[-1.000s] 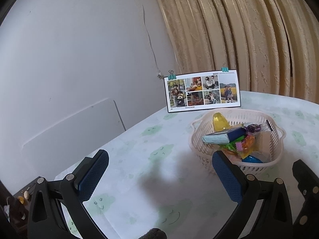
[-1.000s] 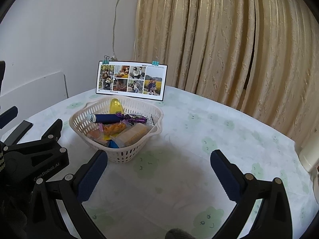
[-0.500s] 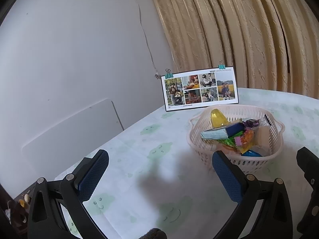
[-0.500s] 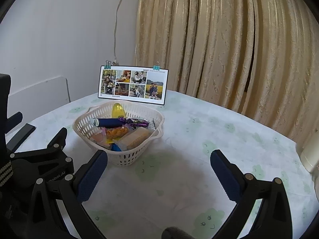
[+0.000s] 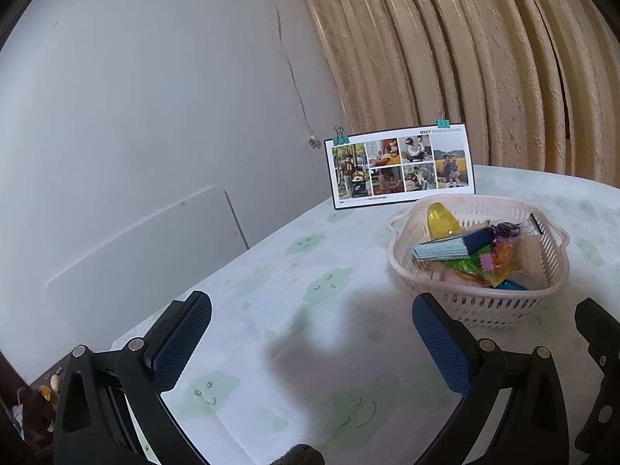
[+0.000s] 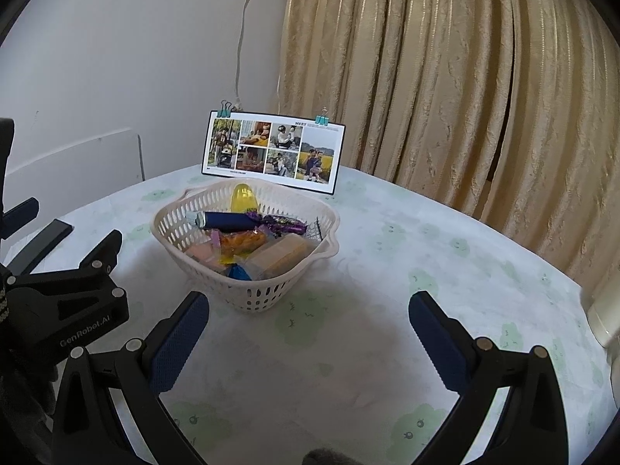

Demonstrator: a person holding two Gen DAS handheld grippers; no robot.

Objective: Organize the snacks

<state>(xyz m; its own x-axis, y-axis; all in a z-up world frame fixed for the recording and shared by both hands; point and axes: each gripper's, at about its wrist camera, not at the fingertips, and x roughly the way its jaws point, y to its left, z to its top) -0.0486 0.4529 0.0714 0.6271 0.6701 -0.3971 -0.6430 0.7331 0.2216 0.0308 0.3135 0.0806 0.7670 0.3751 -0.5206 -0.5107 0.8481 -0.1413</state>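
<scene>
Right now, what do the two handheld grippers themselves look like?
Both match: the left gripper and right gripper have black, triangulated plastic frames with silver bolt heads and two fingers faced with textured blue pads. White "GenRobot.AI" lettering marks the left gripper's side in the right wrist view.

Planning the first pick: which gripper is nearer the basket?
Left, narrowly. The left gripper has the basket just ahead, off its right jaw. The right gripper sits a little further back, basket ahead-left. Both open, empty.

Black gripper [image 6: 306, 325] frames — blue pads [image 6: 176, 343]
</scene>
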